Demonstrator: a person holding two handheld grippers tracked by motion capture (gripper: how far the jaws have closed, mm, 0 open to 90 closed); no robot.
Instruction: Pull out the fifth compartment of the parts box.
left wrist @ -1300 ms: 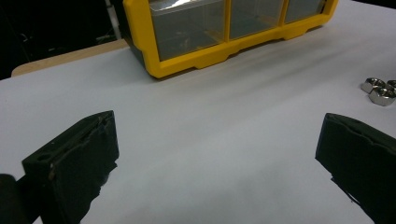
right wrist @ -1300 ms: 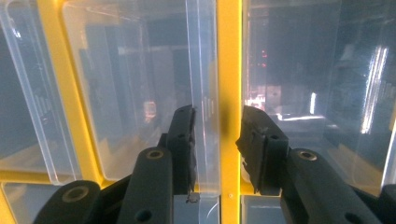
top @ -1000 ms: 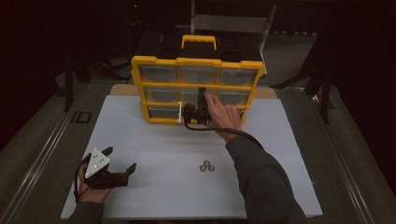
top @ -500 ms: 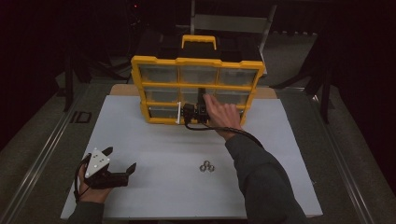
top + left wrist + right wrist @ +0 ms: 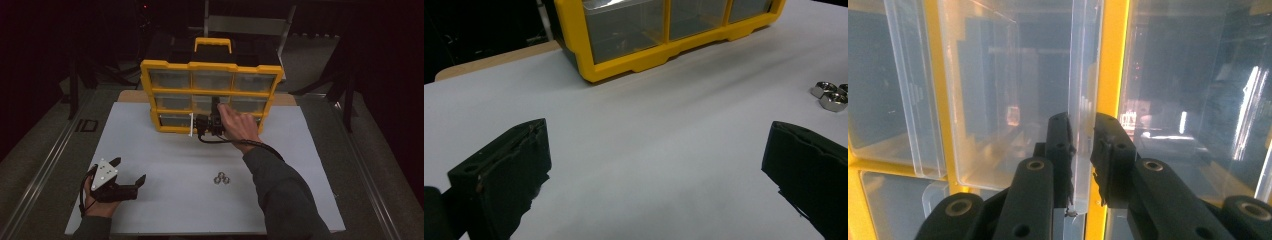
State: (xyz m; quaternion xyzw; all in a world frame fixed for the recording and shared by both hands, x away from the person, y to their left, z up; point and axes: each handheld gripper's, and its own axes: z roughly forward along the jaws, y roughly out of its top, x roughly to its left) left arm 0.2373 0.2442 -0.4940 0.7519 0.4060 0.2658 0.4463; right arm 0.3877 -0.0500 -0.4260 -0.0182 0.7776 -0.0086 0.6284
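Observation:
A yellow organizer (image 5: pixel 210 90) with clear drawers stands upright at the back of the white sheet. My right gripper (image 5: pixel 214 111) is at its middle column, turned on its side. Its jaws have just been closing and now pinch the clear plastic lip of a drawer (image 5: pixel 1080 75) between the pads; the right gripper (image 5: pixel 1082 135) shows this close up. My left gripper (image 5: pixel 130 170) rests near the front left of the sheet, jaws wide apart with nothing between them, as the left gripper view (image 5: pixel 656 145) confirms. Three steel nuts (image 5: pixel 221 178) lie clustered in front of the organizer.
The white sheet (image 5: pixel 165 150) covers the tabletop, with a wooden edge showing behind it. A metal chair (image 5: pixel 245 25) stands behind the organizer. The nuts (image 5: pixel 831 95) lie to the right of the left gripper, and the organizer's lower corner (image 5: pixel 624 65) sits ahead of it.

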